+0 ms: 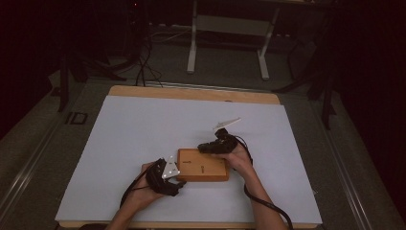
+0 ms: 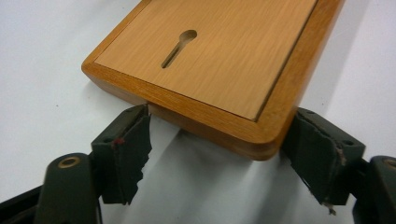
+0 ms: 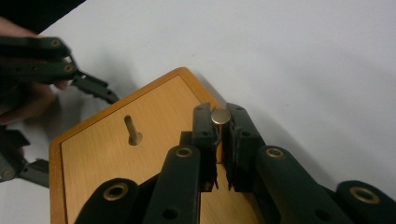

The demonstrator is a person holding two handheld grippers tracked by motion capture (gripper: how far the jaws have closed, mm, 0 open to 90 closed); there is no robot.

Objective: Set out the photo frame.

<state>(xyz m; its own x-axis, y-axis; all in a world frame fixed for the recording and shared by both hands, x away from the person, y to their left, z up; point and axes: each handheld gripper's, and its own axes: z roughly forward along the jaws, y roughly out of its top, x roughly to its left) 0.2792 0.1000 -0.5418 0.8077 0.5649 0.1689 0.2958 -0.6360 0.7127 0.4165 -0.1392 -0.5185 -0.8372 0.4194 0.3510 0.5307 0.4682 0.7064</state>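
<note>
- Wooden box (image 1: 203, 165), lid up, lies flat on the white sheet (image 1: 143, 129) that covers the table, near the near edge and a little right of the middle; I see a keyhole slot (image 2: 179, 48) cut in its inset panel.
- My left gripper (image 1: 165, 176) sits at the box's near-left corner, with my hand (image 1: 143, 194) behind it.
- From the left gripper view its jaws stand wide, one on each side of that rounded corner. The left pad (image 2: 133, 144) is just at the box's edge and the other pad is beside the corner's side; I see no squeeze, so I call them open around the corner, not gripping.
- My right gripper (image 1: 215, 145) rests over the box's far-right part, my hand (image 1: 239, 160) on the right side of the box.
- In the right gripper view its jaws are closed tight on a small brass pin (image 3: 220, 116) with a round head, which stands upright between the tips above the panel.
- A second slot (image 3: 132, 130) shows in the panel to the left of the pin.
- The left gripper (image 3: 70, 74) also shows in that view, beyond the box's far corner.
</note>
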